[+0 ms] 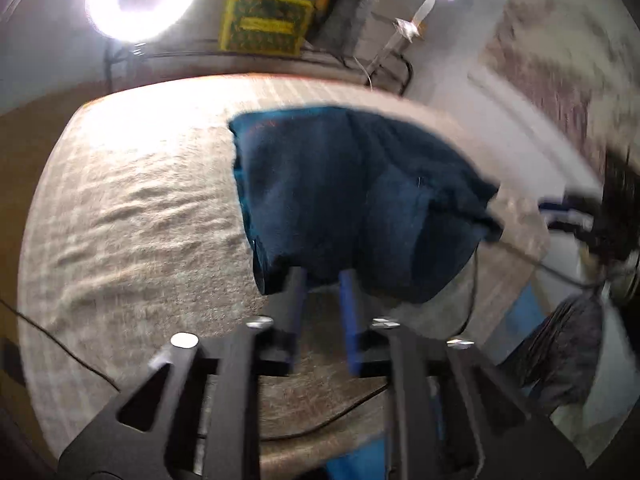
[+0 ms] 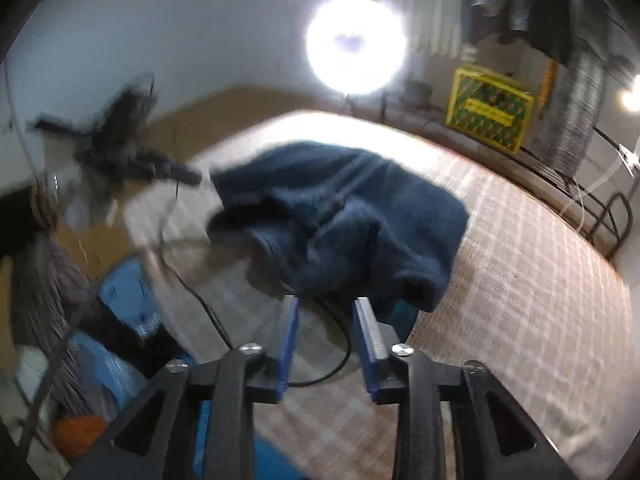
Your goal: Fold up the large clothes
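The left hand-held gripper [image 1: 323, 276] is hanging over the bed [image 1: 132, 208] with its blue fingers [image 1: 349, 312] standing partly spread, a clear gap between them and nothing pinched. The tips are sitting right at the near hem of the dark blue garment [image 1: 344, 184]; blur is making it hard to say whether they are brushing the cloth. The garment is lying bunched straight ahead of this gripper, on the checked bedcover.

The right hand-held gripper [image 2: 327, 302] is likewise partly spread and gripping nothing, its tips lying just short of the garment [image 2: 344, 216], which is heaped in folds directly in front. A black cable [image 2: 340, 354] is looping across the cover beneath and between these fingers, right in the path to the cloth. Far beyond, a ring light [image 2: 356, 46] is glaring, with a yellow box [image 2: 490, 114] off to the right of it. To the left of the right gripper, the other gripper is showing as a dark blur.
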### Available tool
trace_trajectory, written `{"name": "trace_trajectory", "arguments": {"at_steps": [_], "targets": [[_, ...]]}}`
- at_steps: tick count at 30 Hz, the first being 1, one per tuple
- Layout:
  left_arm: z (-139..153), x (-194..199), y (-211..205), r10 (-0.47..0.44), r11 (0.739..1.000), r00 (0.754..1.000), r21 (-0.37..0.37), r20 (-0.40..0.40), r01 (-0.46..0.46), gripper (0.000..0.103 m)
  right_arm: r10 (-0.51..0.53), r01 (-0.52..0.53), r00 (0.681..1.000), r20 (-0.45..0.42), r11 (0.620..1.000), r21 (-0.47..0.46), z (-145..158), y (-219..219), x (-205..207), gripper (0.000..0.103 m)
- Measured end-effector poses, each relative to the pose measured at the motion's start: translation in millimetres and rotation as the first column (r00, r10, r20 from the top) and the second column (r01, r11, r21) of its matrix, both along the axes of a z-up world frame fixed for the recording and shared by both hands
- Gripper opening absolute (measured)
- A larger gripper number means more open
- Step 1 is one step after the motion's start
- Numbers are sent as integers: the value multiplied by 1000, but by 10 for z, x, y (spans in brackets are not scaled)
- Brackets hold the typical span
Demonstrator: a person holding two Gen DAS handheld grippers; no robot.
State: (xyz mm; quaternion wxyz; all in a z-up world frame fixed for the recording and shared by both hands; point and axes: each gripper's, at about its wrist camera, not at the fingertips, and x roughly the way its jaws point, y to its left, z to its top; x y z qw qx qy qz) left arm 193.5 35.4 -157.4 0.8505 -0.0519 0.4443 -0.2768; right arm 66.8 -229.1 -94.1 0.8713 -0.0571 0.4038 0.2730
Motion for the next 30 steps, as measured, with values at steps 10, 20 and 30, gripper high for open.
{"name": "trace_trajectory", "arguments": {"at_steps": [10, 20, 30], "targets": [[-298, 649, 249, 219, 933, 949, -236, -228, -272, 66, -251, 297, 950, -188, 911, 285, -231, -423, 321, 77], [-427, 669, 16, 138, 944, 958, -258, -253, -204, 10, -288, 442, 864, -414, 828, 346, -804, -486, 869, 6], [-844, 679, 47, 183, 967, 943, -121, -278, -224, 10, -323, 435, 835, -446, 884, 174, -1186, -529, 727, 4]]}}
